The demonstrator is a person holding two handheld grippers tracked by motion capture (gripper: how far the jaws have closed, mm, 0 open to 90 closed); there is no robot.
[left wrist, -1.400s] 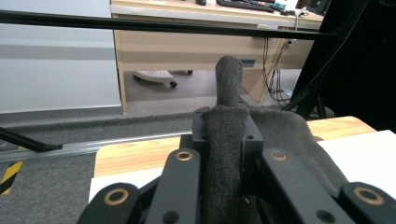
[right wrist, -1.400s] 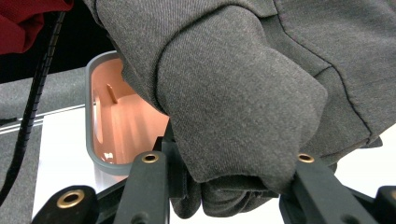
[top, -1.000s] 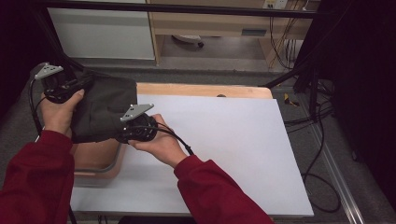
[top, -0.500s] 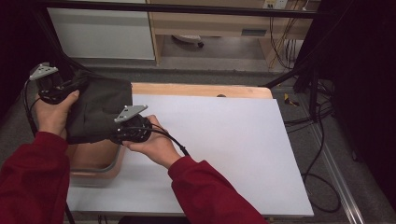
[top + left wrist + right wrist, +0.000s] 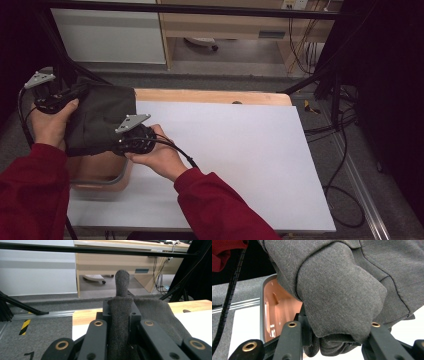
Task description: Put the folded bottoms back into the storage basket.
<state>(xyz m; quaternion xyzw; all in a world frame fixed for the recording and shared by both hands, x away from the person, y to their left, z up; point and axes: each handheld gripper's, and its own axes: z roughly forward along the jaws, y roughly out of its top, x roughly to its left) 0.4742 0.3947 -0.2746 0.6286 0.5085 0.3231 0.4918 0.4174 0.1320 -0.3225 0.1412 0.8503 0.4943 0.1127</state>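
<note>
I held the dark grey garment (image 5: 100, 120) off the table's left end, above the orange basket (image 5: 102, 177), so it could hang clear. My left gripper (image 5: 120, 315) was clamped on a narrow fold; my right gripper (image 5: 334, 337) pinched a thick bunch. The cloth hid most of the basket and both grippers' fingertips.

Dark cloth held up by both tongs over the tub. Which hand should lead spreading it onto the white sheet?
Probably right. The right tongs grip the grey cloth at its edge beside the bare white sheet. The left tongs pinch it at the table's far left corner, past the orange tub.
</note>
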